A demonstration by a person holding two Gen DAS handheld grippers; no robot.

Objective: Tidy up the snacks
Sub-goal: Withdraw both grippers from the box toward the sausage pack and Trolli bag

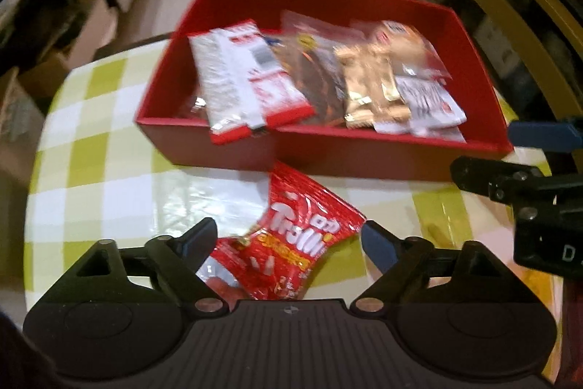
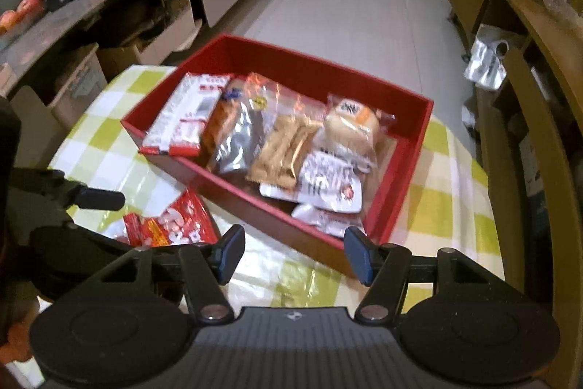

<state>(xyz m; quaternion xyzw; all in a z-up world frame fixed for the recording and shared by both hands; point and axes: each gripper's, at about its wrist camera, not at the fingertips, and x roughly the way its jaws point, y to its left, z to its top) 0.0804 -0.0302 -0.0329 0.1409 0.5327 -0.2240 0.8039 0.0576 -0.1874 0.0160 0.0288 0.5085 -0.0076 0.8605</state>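
Checked tablecloth [image 1: 109, 170] | red box [image 1: 382, 148] of snacks | Trolli packet [image 1: 291, 243] outside, beside its near wall, slanting boxward between your spread left gripper [image 1: 288, 243] | right gripper [image 2: 293, 254] empty, parted, farther off

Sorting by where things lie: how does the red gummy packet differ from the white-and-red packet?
The red gummy packet lies on the checked tablecloth, outside the red box; the white-and-red packet sits in the box, one end resting over its near wall. The gummy packet is mostly red, the other mostly white. The gummy packet lies between the open left gripper's fingers, the other beyond them. Both are sealed snack packets.
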